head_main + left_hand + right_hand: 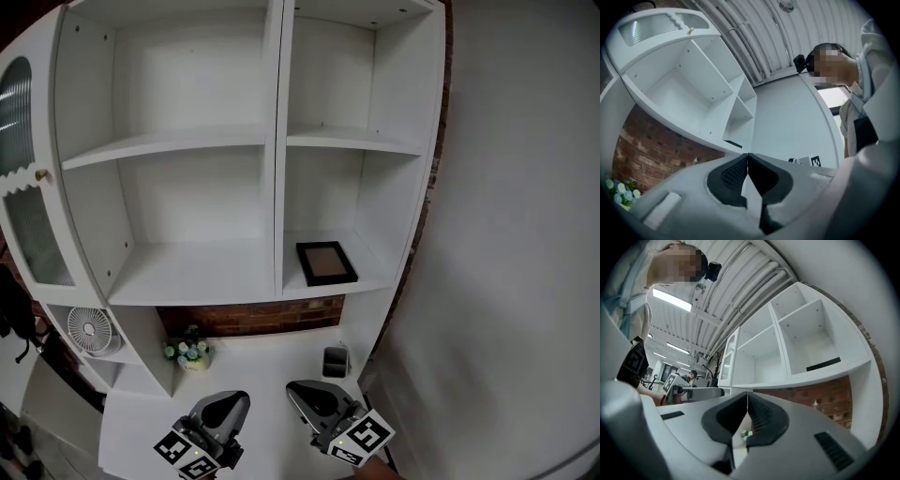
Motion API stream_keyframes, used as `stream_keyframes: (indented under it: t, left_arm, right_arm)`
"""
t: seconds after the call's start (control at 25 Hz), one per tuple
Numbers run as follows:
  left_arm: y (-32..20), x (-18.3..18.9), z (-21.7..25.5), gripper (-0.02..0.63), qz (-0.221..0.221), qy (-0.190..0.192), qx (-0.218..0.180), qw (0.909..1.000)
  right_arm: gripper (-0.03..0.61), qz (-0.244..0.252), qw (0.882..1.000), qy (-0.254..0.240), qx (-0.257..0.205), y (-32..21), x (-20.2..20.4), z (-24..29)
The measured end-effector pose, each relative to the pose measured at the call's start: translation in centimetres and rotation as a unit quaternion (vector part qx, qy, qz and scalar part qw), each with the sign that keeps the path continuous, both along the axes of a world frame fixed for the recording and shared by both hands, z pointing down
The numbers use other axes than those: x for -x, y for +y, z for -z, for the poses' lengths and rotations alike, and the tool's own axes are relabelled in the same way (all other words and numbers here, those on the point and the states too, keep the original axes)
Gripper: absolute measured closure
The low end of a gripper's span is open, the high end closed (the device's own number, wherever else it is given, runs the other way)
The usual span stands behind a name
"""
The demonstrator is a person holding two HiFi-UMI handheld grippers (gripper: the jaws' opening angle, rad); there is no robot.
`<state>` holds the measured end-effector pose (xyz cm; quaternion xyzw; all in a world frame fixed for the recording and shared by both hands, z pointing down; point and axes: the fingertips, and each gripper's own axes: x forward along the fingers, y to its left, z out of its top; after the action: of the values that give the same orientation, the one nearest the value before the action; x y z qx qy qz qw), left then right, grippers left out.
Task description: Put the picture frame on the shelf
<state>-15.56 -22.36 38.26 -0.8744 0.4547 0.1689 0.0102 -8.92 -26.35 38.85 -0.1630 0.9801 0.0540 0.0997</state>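
A black picture frame with a brown inside lies flat on the lower right shelf of the white shelf unit; its dark edge shows in the right gripper view as the picture frame and faintly in the left gripper view as the picture frame. My left gripper and right gripper hang low above the white desk, well below the frame and apart from it. Both are shut with nothing between the jaws, as the left gripper and right gripper views show.
A small flower pot stands under the shelf at the left, a small dark cup at the right. A small fan sits in the side cubby. Brick wall backs the desk. A white wall closes the right side.
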Motion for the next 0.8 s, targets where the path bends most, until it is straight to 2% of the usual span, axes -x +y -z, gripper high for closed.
stream_keyframes:
  t: [0.2,0.4,0.8]
  left_arm:
    - [1.1,-0.2,-1.8,0.604,0.009,-0.005,0.007,0.9999]
    - [1.3,-1.0,-3.1,0.604,0.012,-0.036,0.007,0.9993]
    - [2.0,-0.5,-5.5,0.604,0.021,-0.037,0.031,0.9986]
  right_arm:
    - [0.561,0.005,1.000,0.001,0.009,1.3,-0.2,-1.7]
    - [0.561,0.013,1.000,-0.003,0.002,2.2,0.4,-2.7]
    - [0.560,0.010,0.999,0.009,0.037,3.1,1.6,-5.6]
